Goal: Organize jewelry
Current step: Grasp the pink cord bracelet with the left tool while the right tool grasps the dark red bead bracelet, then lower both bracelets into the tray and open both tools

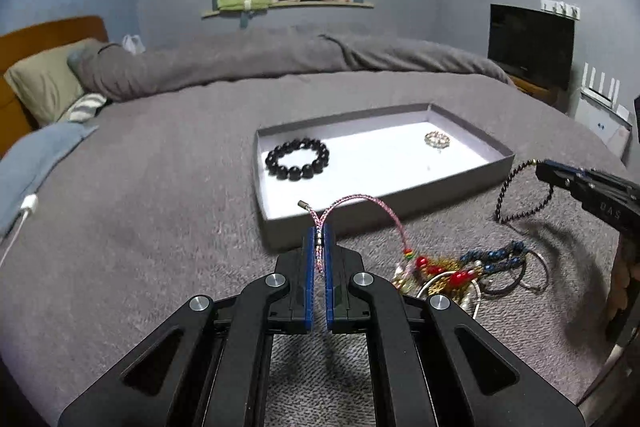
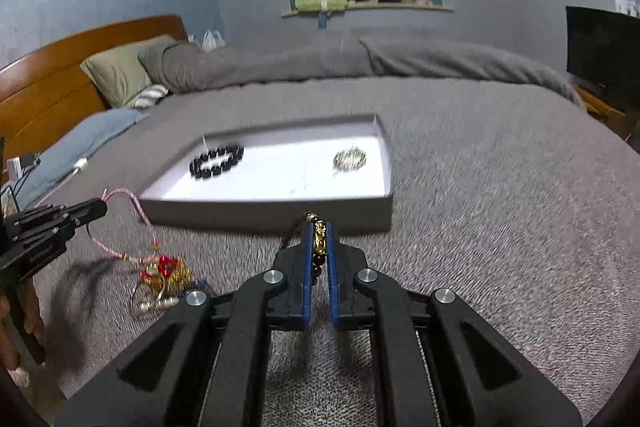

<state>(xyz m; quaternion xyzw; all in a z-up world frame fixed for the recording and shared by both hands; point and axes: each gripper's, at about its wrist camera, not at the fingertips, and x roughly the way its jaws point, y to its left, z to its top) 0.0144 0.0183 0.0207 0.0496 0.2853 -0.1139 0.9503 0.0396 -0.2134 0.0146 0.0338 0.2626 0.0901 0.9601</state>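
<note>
My left gripper [image 1: 319, 231] is shut on a pink braided cord bracelet [image 1: 376, 205], lifted above the bed; the cord trails down to a heap of jewelry [image 1: 460, 275]. My right gripper [image 2: 319, 227] is shut on a dark beaded bracelet with a gold charm [image 2: 319, 237]. In the left wrist view that bracelet [image 1: 504, 195] hangs from the right gripper [image 1: 542, 169]. A grey tray [image 1: 280, 227] with a white floor holds a black bead bracelet [image 1: 298, 159] and a silver bracelet [image 1: 437, 139]. The right wrist view shows the left gripper [image 2: 102, 205] with the pink cord [image 2: 120, 193].
Everything lies on a grey blanket [image 1: 140, 207] over a bed. Pillows [image 1: 44, 83] and a wooden headboard [image 2: 48, 87] stand at the left. A white charger cable [image 1: 24, 211] lies near the left edge. A dark screen [image 1: 530, 43] stands at the right.
</note>
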